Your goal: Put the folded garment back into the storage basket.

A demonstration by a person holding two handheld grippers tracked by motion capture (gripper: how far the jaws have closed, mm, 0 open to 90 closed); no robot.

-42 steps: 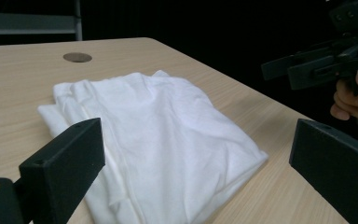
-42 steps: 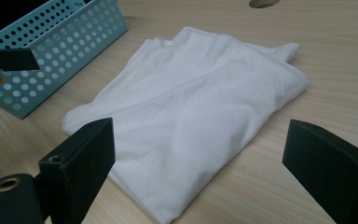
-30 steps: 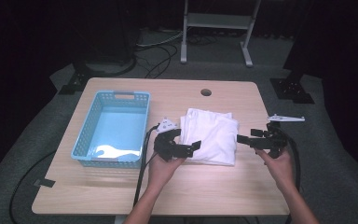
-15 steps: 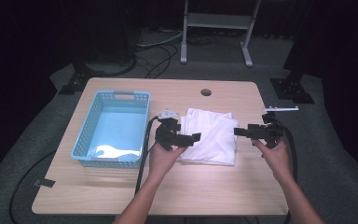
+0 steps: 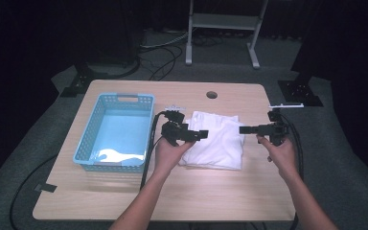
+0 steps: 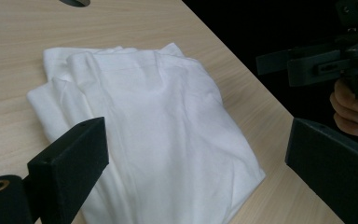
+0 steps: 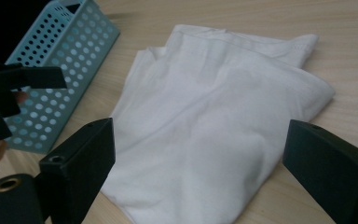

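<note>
A folded white cloth [image 5: 216, 139] lies on the wooden table [image 5: 124, 196], just right of a light blue basket [image 5: 87, 139]. My left gripper [image 5: 202, 134] hovers over the cloth's left edge, pointing right, its jaws wide open and empty. My right gripper [image 5: 243, 129] hovers at the cloth's right edge, pointing left, also open and empty. In the left gripper view the cloth [image 6: 154, 116] lies between and beyond the open jaws of my left gripper [image 6: 200, 172], with the right gripper [image 6: 317, 63] farther off. In the right gripper view the cloth [image 7: 214, 107] spreads ahead of my right gripper [image 7: 205, 163].
The perforated blue basket [image 7: 60, 56] stands to the cloth's left, with a pale patch on its floor. A round hole [image 5: 212, 95] sits near the table's far edge. Cables trail from both grippers. Bare tabletop lies in front of the cloth.
Both grippers have moved away from the person, along the cloth's sides, and closer in toward each other. The cloth has not moved.
</note>
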